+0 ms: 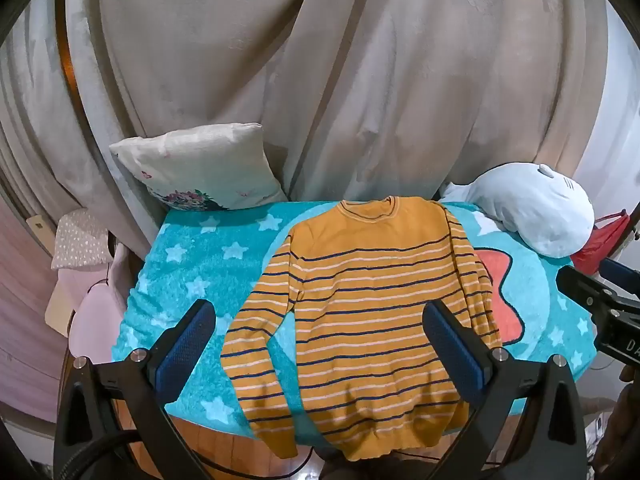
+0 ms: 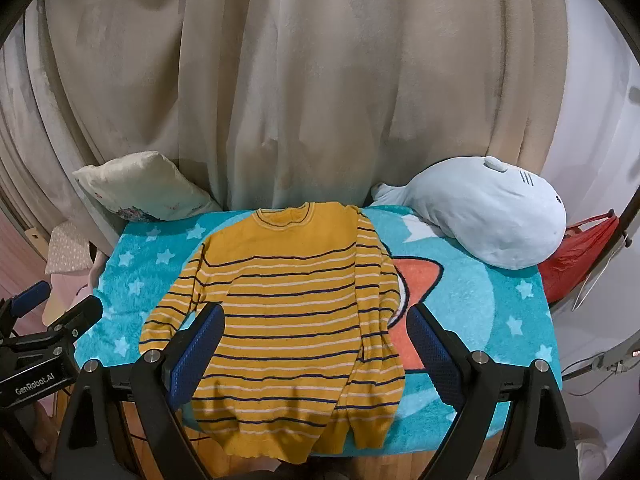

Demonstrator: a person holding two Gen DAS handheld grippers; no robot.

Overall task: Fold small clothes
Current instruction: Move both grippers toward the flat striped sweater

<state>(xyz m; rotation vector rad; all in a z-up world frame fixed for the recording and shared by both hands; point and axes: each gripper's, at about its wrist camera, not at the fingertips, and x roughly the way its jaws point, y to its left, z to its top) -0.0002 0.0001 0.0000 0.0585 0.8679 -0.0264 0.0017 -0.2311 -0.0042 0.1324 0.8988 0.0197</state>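
step: pre-fold, nothing grabbed | sweater (image 1: 360,292) flat, face up on teal blanket (image 1: 192,264), hem over near edge | my left hand-held gripper (image 1: 320,344) and right hand-held gripper (image 2: 316,348) both spread, empty, hovering above | next: probably pinch a sleeve, fold inward

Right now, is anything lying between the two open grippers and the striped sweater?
Nothing visible. The sweater lies flat and uncovered on the blanket; the plush toy and the pillow stay beside it.
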